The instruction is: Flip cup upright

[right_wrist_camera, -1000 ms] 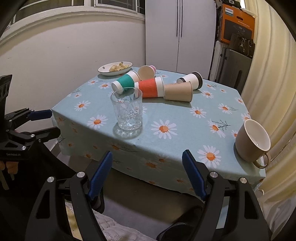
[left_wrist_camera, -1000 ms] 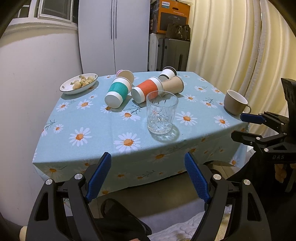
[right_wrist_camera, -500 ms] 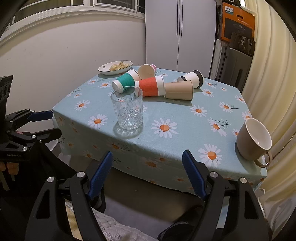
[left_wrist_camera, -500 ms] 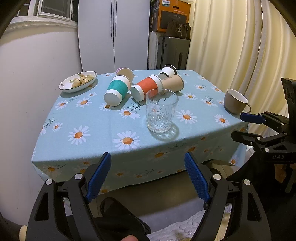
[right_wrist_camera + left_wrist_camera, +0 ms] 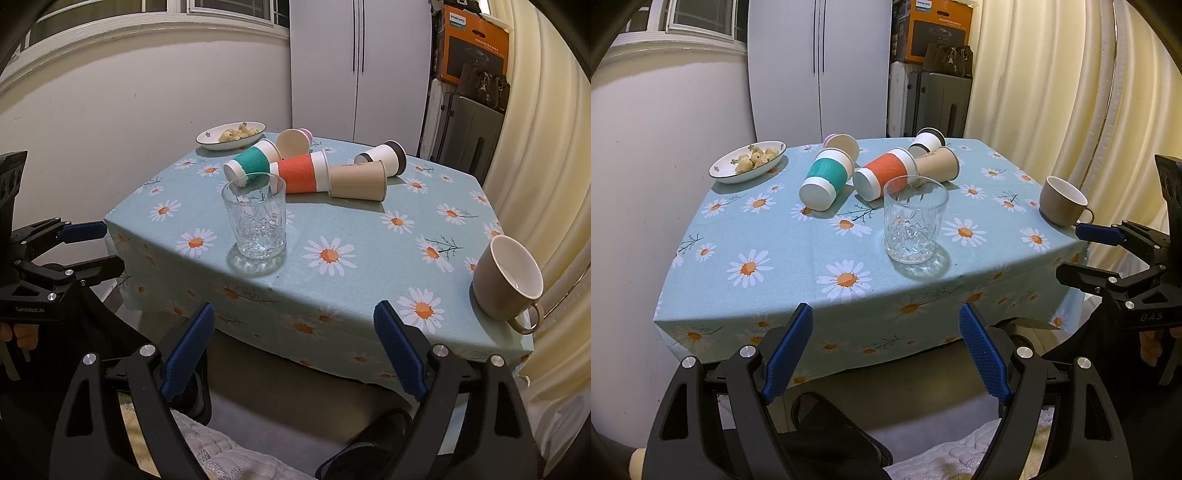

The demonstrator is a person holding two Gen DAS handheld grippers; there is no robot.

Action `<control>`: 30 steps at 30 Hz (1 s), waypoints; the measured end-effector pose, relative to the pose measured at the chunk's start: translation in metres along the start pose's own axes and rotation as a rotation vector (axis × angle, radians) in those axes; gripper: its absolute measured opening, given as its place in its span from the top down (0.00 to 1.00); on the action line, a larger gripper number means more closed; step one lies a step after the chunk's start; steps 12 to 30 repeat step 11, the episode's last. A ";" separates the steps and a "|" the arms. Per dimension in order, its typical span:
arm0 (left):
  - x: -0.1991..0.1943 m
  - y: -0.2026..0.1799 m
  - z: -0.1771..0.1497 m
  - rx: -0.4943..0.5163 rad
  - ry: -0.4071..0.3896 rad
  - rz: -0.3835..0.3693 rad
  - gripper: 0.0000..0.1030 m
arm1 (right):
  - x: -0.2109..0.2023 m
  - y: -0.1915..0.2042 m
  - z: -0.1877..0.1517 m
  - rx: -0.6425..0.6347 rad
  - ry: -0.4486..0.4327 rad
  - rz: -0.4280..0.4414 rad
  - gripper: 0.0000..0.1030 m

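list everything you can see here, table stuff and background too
glass tumbler: 1, clear, upright, near front table edge
teal-sleeved cup: 1, lying on side
orange-sleeved cup: 1, lying on side
kraft paper cup: 1, brown, lying on side
white cup: 1, black lid, lying at back
pink cup: 1, lying at back
mug: 1, beige, right edge
dish of snacks: 1, white, back left
tablecloth: 1, blue, daisies
orange box: 1, background
left gripper: open, off table
right gripper: open, off table

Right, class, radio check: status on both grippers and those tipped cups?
Left gripper open, right gripper open, both short of the table. Paper cups on their sides, untouched. Upright glass stands in front of them.
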State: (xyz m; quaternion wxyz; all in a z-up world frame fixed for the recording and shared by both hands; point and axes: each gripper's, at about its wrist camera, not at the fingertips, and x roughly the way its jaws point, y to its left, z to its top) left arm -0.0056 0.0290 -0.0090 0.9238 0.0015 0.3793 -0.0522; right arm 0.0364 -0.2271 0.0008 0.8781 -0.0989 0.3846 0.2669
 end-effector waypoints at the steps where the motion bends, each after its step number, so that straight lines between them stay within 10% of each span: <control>1: 0.000 0.000 0.000 0.000 -0.001 -0.002 0.23 | 0.000 0.000 0.000 0.000 0.000 0.000 0.16; 30: 0.000 0.005 0.001 -0.016 0.002 -0.014 0.23 | 0.002 0.003 0.000 -0.004 0.008 0.001 0.16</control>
